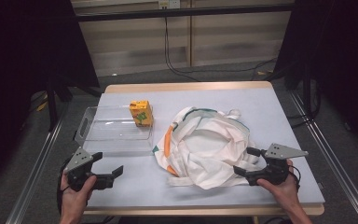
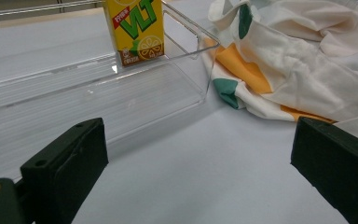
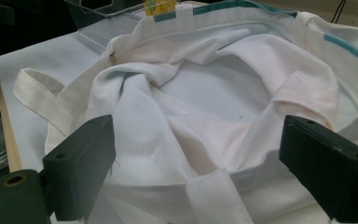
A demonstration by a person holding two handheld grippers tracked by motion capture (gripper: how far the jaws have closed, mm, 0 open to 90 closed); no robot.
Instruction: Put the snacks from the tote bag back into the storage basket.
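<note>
High view puts my right gripper (image 1: 246, 161), jaws spread, at the white cloth tote bag (image 1: 205, 144) lower right; I judge gripping its rim comes next, left gripper (image 1: 111, 164) spread idle.

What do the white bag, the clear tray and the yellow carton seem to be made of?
The bag: likely woven cotton, matte, with soft folds and visible weave. The tray: apparently hard clear plastic, glossy, ribbed bottom. The carton: probably coated printed paperboard, with a slight sheen.

Bare table (image 1: 135, 184) is left between the left gripper (image 1: 114, 176) and the crumpled cloth bag (image 1: 205, 144). Passage ahead is blocked by the clear tray (image 1: 114, 137), where a juice carton (image 1: 141, 113) stands.
</note>
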